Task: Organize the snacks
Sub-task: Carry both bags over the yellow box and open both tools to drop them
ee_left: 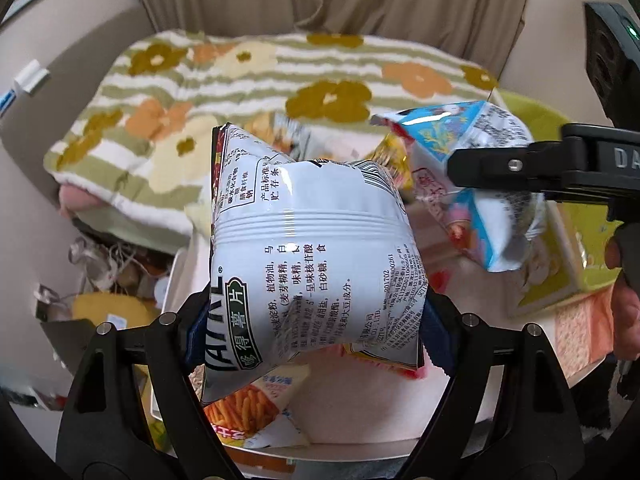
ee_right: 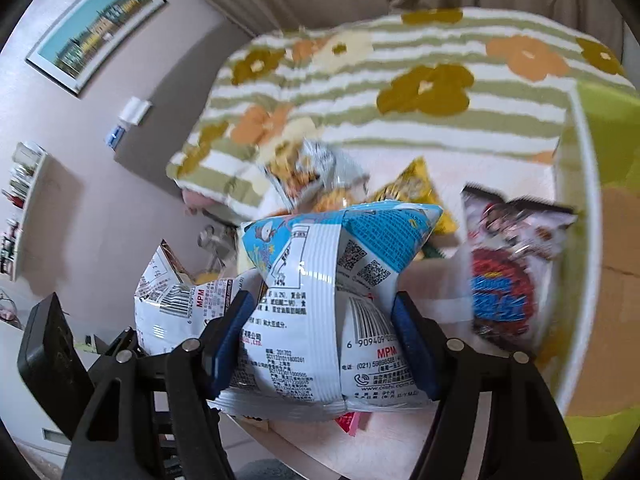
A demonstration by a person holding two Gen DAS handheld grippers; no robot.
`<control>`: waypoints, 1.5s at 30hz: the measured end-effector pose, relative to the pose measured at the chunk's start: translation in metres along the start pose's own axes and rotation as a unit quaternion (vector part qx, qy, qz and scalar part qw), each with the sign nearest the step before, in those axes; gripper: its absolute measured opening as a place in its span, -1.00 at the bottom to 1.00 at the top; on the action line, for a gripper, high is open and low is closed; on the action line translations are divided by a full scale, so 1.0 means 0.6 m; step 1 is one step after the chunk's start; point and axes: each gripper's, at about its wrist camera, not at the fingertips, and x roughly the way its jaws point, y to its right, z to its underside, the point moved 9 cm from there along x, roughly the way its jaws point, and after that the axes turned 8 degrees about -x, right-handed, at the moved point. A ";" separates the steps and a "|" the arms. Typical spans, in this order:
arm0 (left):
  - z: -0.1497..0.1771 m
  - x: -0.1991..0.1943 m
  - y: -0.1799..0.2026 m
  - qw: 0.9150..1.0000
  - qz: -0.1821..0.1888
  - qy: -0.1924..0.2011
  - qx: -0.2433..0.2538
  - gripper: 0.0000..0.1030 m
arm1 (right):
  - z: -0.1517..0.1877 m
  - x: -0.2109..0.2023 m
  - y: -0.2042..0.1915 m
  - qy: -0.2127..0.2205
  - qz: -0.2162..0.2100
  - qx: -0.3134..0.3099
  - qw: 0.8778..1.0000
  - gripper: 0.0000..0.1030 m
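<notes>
— On the left side, what is the left gripper (ee_left: 308, 320) doing?

— It is clamping a puffed white chip bag (ee_left: 308, 248) between its blue pads (ee_left: 436, 332), with the bag's printed back facing the camera. The bag is hanging clear above the pale tabletop (ee_left: 360, 412), over a bag with orange sticks pictured on it (ee_left: 244, 408) that is lying flat underneath.

— And moving rightward?

— Loose packets are sitting in a cluster near the middle of the table, a yellow packet (ee_right: 416, 192) among them, in front of a folded floral towel (ee_right: 400, 80). Further right, the right gripper (ee_right: 320, 344) is squeezing a blue-and-white snack bag (ee_right: 328, 280) across its middle, also lifted off the surface. The two held bags are hanging near each other but apart.

— Anything at the far right?

— A dark-topped packet with a red and blue design (ee_right: 508, 272) is standing against the wall of a lime-green container (ee_right: 600, 128); a cardboard box seems to be beside it, though blur is making that hard to confirm.

— Which step would you say is under way?

— Judging by both bags being up in the air, each hand is carrying a picked snack toward wherever it belongs, probably that container.

— What is the next move asking for?

— Keeping both grips gentle enough not to burst the air-filled bags, steering them over the rim, and letting go only once each is low inside.
</notes>
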 end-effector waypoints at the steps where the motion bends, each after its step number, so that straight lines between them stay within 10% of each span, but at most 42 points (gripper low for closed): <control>1: -0.008 -0.010 0.011 1.000 -0.001 0.008 0.001 0.59 | -0.003 -0.020 0.003 0.012 -0.001 -0.001 1.000 0.27; 14: -0.068 -0.063 0.272 0.995 0.089 0.040 0.029 0.59 | -0.001 -0.270 0.169 0.109 0.063 0.018 0.992 0.27; 25: -0.020 0.005 0.473 0.988 0.133 -0.033 0.078 0.59 | 0.057 -0.346 0.327 0.115 0.114 0.075 0.984 0.27; 45: 0.027 0.103 0.551 0.960 0.110 -0.121 0.226 0.85 | 0.102 -0.332 0.421 0.097 0.151 0.143 0.973 0.27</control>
